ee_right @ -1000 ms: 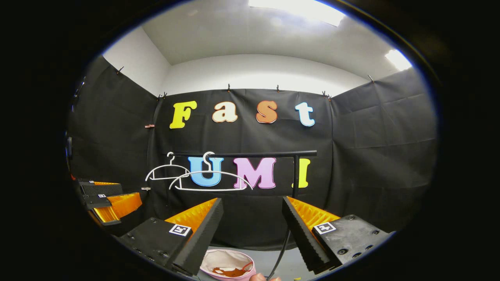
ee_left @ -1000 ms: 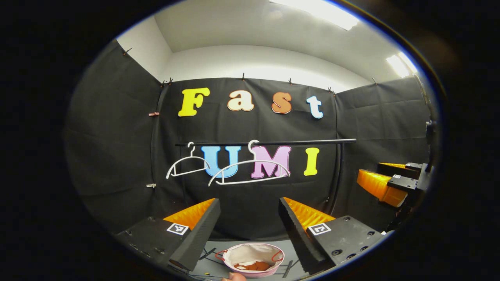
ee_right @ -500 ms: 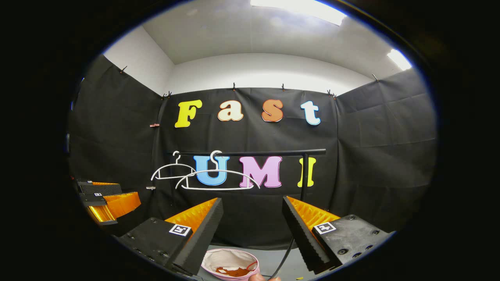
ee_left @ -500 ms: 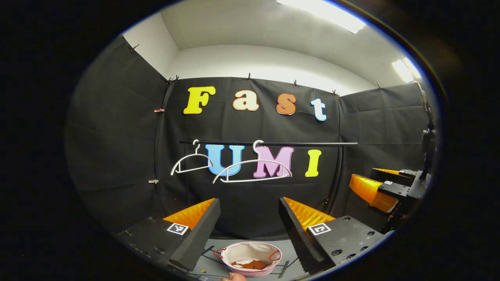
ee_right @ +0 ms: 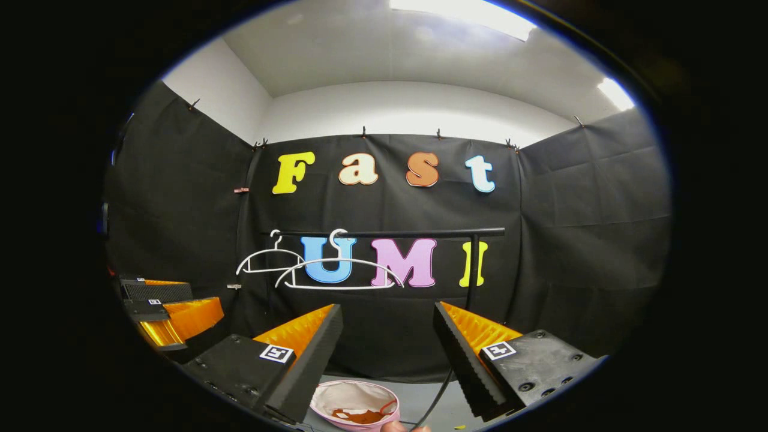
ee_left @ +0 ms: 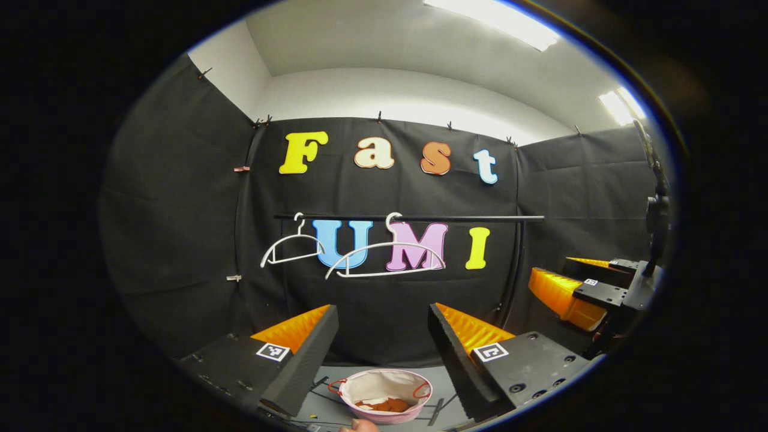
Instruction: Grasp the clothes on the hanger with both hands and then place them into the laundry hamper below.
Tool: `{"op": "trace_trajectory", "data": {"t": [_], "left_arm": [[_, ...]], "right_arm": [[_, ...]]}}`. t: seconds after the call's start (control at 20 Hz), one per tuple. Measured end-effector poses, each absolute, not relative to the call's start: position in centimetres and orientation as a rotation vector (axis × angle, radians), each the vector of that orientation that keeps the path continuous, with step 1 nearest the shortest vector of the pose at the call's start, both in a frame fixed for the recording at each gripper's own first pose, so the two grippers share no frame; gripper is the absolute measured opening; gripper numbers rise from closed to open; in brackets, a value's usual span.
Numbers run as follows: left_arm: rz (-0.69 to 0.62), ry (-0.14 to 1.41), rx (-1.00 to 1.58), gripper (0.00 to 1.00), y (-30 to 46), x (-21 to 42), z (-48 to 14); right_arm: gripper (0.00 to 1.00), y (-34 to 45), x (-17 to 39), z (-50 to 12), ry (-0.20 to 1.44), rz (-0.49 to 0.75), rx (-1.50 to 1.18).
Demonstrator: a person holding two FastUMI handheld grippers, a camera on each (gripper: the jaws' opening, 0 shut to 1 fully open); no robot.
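**Both grippers released, clothes lying in the hamper below the rail**

The laundry hamper [ee_left: 385, 395] sits low in the left gripper view, its near rim cut off at the bottom edge; in the right gripper view its left side is hidden behind that gripper's own left finger. A rust-coloured heap of clothes [ee_left: 379, 405] lies at its bottom, too small and crumpled to tell the kind of garment. A fingertip [ee_left: 358, 425] pokes in at the very bottom edge, mostly cut off.

Two white hangers hang bare on the black rail [ee_left: 414, 218]: a smaller hanger [ee_left: 291, 246] to the left and a larger hanger [ee_left: 385, 259] nearer the middle. The rail's upright post [ee_right: 473, 270] stands behind the right gripper's fingers, and a dark cable [ee_right: 437, 390] runs down past the hamper. The hamper stands on a grey floor [ee_left: 444, 384].

The left gripper [ee_left: 383, 336] is released, fingers spread wide, holding nothing; the hamper lies below and between its fingertips, well beneath the hangers. The right gripper [ee_right: 388, 337] is likewise spread and holds nothing, with the hamper below its left finger. Each gripper appears at the edge of the other's view, off to the side.
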State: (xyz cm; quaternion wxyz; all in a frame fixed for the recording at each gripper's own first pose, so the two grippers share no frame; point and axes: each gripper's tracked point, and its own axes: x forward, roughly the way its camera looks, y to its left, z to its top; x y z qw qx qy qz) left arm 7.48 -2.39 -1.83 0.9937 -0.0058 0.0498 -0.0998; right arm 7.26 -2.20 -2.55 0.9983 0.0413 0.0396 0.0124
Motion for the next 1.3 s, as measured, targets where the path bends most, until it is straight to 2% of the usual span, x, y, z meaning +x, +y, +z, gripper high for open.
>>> {"op": "trace_trajectory", "data": {"t": [1.3], "left_arm": [[-0.199, 0.086, 0.005, 0.95, -2.72, 6.71, -1.26]], "right_arm": [[0.98, -1.56, 6.46, -2.14, 0.071, 0.047, 0.062]]}}
